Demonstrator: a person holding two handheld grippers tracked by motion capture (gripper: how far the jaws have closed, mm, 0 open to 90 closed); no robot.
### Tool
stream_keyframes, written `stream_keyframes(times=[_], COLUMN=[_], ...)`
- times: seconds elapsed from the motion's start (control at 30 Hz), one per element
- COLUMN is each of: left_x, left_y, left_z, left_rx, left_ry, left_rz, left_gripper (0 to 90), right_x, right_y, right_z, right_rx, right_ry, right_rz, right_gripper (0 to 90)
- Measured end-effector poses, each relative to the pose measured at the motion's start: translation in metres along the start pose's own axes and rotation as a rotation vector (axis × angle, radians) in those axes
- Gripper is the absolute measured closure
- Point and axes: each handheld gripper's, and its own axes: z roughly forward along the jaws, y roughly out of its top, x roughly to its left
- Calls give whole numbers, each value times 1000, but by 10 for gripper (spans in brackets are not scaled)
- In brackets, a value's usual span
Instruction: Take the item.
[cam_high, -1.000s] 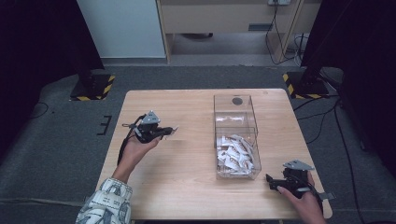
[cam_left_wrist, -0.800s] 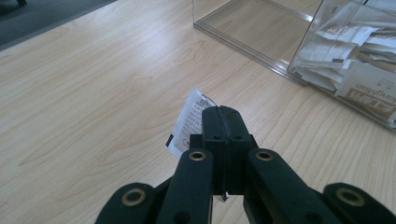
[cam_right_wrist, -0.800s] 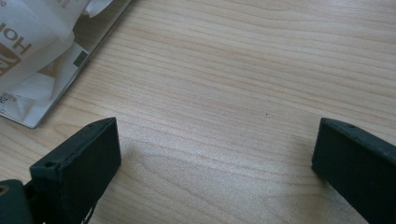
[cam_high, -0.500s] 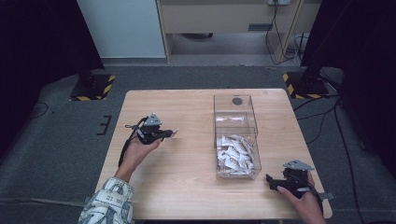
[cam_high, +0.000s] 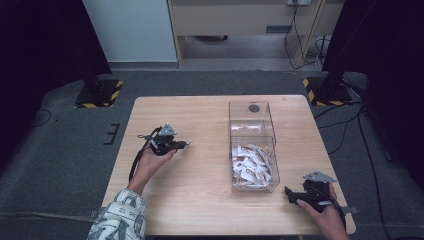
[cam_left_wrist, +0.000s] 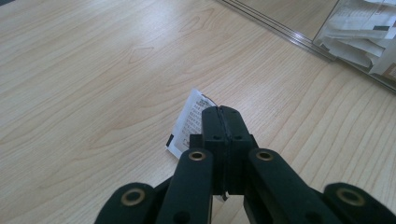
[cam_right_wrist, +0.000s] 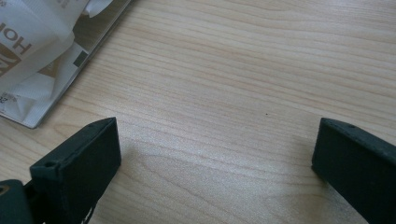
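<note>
My left gripper (cam_high: 184, 144) sits at the table's left-middle, and its jaws are shut on a small white printed packet (cam_left_wrist: 190, 121) that hangs just above the wood. In the left gripper view (cam_left_wrist: 222, 111) the packet sticks out to the left of the closed black jaws. A clear plastic box (cam_high: 253, 147) stands right of centre, its near half piled with several white packets (cam_high: 251, 164). Near the front right corner my right gripper (cam_high: 289, 193) is open with bare wood between its jaws (cam_right_wrist: 217, 149). The box's corner with packets (cam_right_wrist: 32, 51) lies at that view's upper left.
The far half of the clear box holds one loose packet (cam_high: 252, 128) and a dark round mark (cam_high: 254, 108). The wooden table (cam_high: 200, 120) has bare surface between the left gripper and the box. Dark stands with striped bases (cam_high: 100, 92) flank the table on the floor.
The left hand has shifted slightly toward the near left with the packet still pinched. The right gripper has stayed where it was.
</note>
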Motion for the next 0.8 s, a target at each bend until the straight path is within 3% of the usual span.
stream_keyframes(times=[0.37,0.57,0.63,0.8], left_x=[-3,-3,-3,-9], left_y=[1,1,2,5], left_z=[9,8,9,8], left_rx=[9,3,-2,-4], left_ry=[-4,14,18,50], left_rz=[7,3,-3,27], left_gripper=[893,863,823,577], right_x=[0,0,0,0], right_y=[0,0,0,0], right_z=[0,0,0,0], right_rx=[0,0,0,0], right_ry=[0,0,0,0], right_rz=[0,0,0,0], right_gripper=[16,16,16,16])
